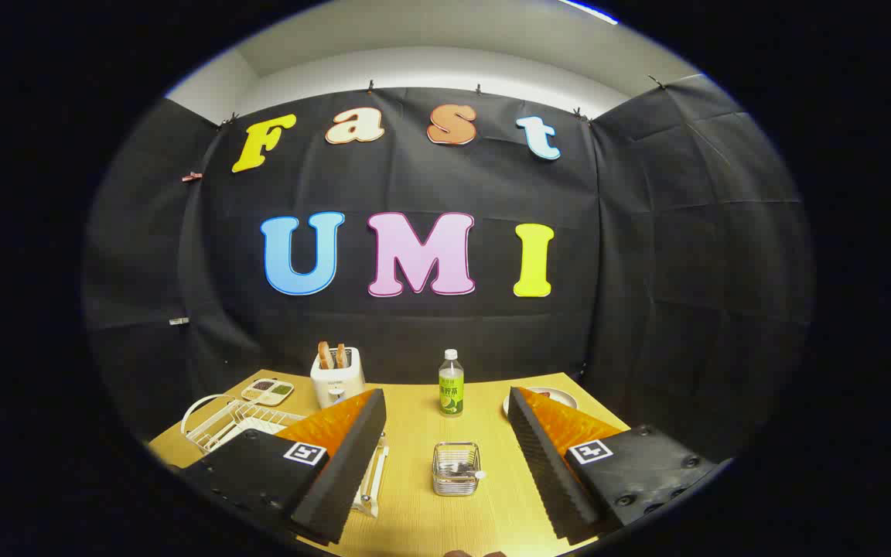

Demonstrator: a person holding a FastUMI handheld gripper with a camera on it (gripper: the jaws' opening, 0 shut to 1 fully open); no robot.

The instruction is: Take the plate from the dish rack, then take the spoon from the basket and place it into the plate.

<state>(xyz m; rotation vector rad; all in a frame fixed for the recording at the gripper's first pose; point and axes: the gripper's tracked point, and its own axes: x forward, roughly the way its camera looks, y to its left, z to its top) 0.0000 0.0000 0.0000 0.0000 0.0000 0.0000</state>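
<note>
The gripper (445, 441) hovers with fingers spread wide and empty above the wooden table (414, 510); the white dish rack (233, 422) lies near left, partly behind the left finger, its plate hidden.

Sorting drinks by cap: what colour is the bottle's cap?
White, in the gripper view: the bottle stands beyond the open gripper.
</note>
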